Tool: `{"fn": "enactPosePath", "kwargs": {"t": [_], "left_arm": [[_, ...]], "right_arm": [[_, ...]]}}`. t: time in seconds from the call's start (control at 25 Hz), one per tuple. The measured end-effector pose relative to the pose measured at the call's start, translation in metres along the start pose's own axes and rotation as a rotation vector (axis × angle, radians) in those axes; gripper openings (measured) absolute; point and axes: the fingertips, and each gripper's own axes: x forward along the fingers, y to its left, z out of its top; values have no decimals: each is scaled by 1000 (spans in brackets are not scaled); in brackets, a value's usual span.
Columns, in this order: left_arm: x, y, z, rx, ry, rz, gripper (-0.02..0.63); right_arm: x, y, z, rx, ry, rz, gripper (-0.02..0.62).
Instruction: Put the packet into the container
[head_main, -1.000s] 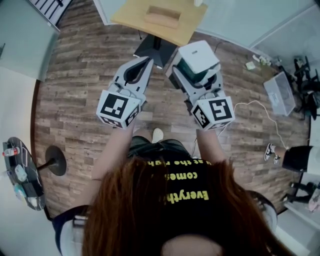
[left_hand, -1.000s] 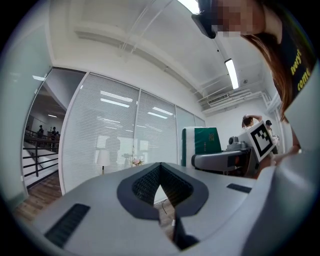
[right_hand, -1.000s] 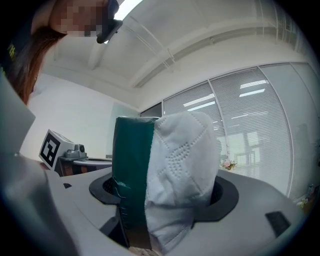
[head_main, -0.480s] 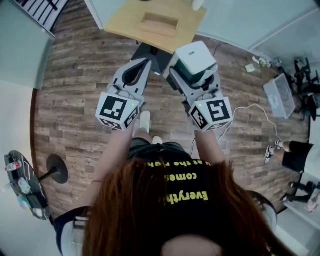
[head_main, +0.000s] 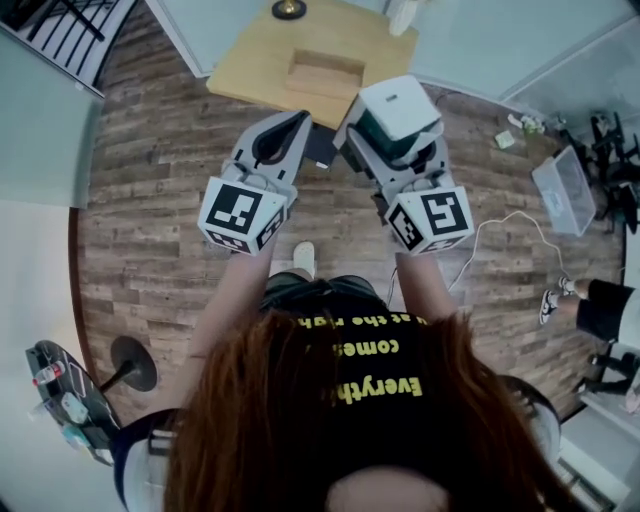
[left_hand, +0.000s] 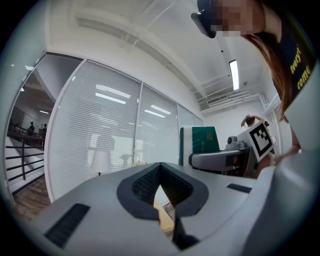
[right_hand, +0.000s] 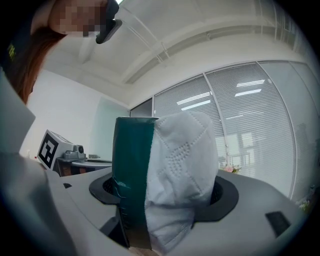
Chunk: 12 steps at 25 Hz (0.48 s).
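My right gripper (head_main: 392, 128) is shut on the packet (head_main: 398, 112), a soft white pack with a dark green side, held up in front of the person's chest. In the right gripper view the packet (right_hand: 167, 180) stands upright between the jaws and fills the gap. My left gripper (head_main: 288, 128) is beside it, shut and with nothing in it; its dark pads (left_hand: 145, 182) meet at the tips. The container (head_main: 325, 74), a low wooden box, sits on a light wooden table (head_main: 250, 70) just beyond both grippers. The left gripper view also catches the packet (left_hand: 205, 140).
A brass lamp base (head_main: 288, 10) stands at the table's far edge. On the wood floor lie a white cable (head_main: 500, 215) and a clear plastic bin (head_main: 565, 190) at right. A round-footed stand (head_main: 130, 365) is at left. Another person's legs (head_main: 590, 305) show at far right.
The table and wooden box have slid down the head view toward the grippers as the person stepped forward. Both grippers keep their pose, the right one still gripping the packet.
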Motion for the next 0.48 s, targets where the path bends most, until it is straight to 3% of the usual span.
{"fn": "enactPosePath", "kwargs": {"t": [0.48], "left_arm": [[50, 62, -7, -18, 7, -28, 0]], "right_arm": [[65, -36, -7, 0, 18, -53, 399]]}}
